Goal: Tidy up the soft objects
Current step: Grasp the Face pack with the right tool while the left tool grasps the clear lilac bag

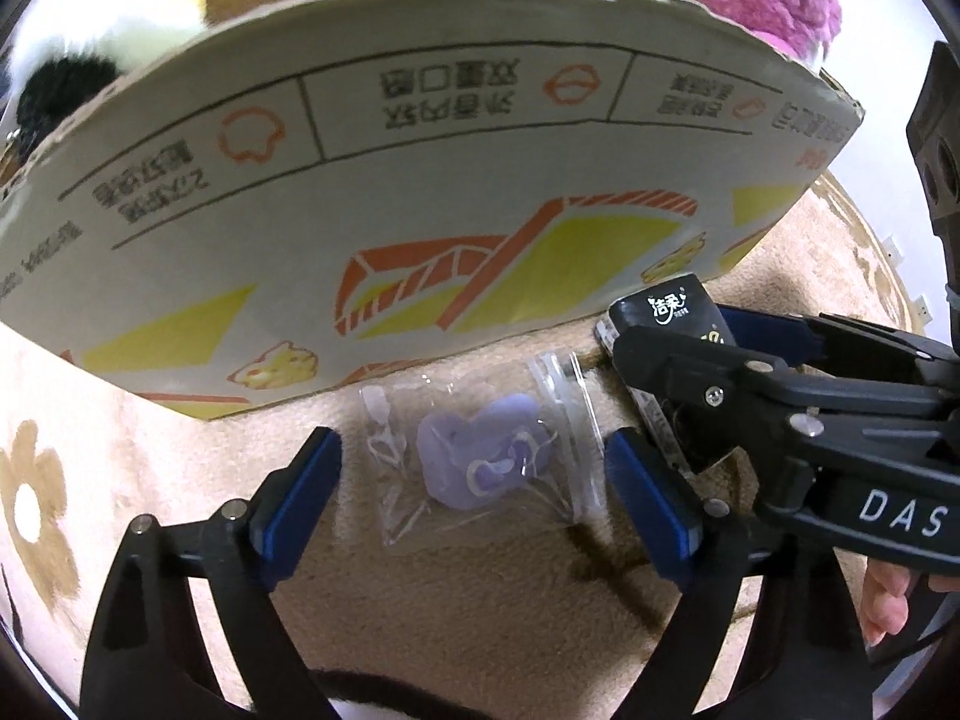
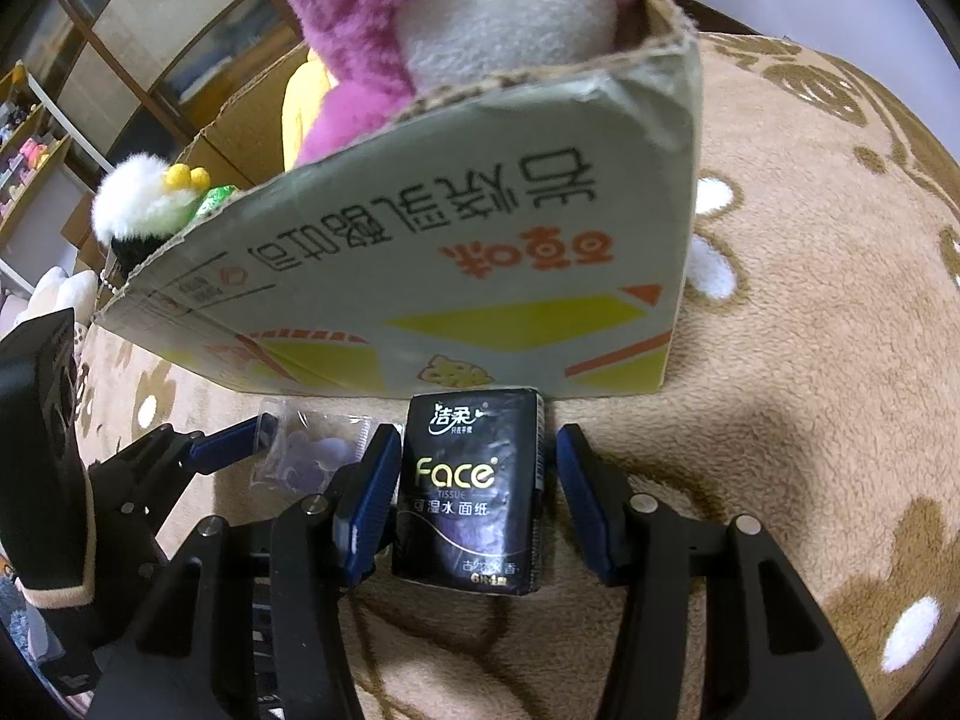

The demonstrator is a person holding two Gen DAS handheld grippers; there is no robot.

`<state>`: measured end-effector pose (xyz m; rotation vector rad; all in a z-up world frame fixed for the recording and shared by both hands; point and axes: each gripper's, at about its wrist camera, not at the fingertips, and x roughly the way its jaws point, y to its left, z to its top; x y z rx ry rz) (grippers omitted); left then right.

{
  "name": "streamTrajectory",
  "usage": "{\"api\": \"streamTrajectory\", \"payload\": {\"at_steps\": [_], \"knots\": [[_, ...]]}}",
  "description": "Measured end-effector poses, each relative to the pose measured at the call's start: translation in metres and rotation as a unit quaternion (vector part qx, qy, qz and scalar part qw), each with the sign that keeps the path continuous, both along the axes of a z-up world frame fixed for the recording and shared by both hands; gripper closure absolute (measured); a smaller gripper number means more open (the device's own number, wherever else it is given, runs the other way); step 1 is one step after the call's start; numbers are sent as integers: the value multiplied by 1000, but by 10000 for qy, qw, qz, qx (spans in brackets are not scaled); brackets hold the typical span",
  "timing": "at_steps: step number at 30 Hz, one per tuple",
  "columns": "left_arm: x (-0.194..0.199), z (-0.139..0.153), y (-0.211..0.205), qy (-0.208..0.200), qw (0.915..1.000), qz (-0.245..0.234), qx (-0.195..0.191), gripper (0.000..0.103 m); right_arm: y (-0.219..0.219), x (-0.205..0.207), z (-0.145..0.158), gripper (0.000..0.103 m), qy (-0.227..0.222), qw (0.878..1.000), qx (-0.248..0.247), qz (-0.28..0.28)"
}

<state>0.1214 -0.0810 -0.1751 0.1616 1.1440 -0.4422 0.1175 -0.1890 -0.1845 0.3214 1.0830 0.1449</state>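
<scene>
On a beige carpet with brown flowers [image 2: 810, 276] stands a cardboard box [image 1: 420, 180] with printed sides, and in it sit a pink plush toy [image 2: 372, 30] and a white and black plush toy [image 1: 78, 54]. Just in front of the box lie two small things. A clear plastic bag [image 1: 480, 456] with a soft purple item inside lies flat between the spread fingers of the left gripper [image 1: 474, 480], and neither blue pad touches it. Beside it, to the right, stands a black pack of tissues [image 2: 471, 486] near the box wall. The right gripper [image 2: 474, 498] has its fingers spread around this pack; the left pad seems to touch the side of the pack, though this is hard to tell, and the right pad stays apart from it.
</scene>
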Motion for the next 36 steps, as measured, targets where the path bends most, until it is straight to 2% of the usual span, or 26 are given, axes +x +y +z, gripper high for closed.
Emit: {"api": "streamTrajectory", "payload": {"at_steps": [9,12,19,21,25,32,36], "knots": [[-6,2,7,-45,9999,79,43,31,2,2,-4,46,55,10000,27,-8],[-6,4,12,-59,9999,119,32,37,3,2,-4,51,67,9999,-134,15],[-11,9,15,-93,9999,117,76,43,13,-3,1,53,-52,9990,-443,98],[-8,18,19,-84,9999,112,53,46,17,-4,2,54,-78,9985,-529,141],[-11,29,26,-94,9998,138,-83,60,16,-7,5,54,-128,9989,-439,77],[-10,27,33,17,9997,227,-83,60,13,-12,8,54,-141,9989,-445,100],[-12,29,32,-7,9996,298,12,55,8,-14,9,54,-125,9990,-418,81]]}}
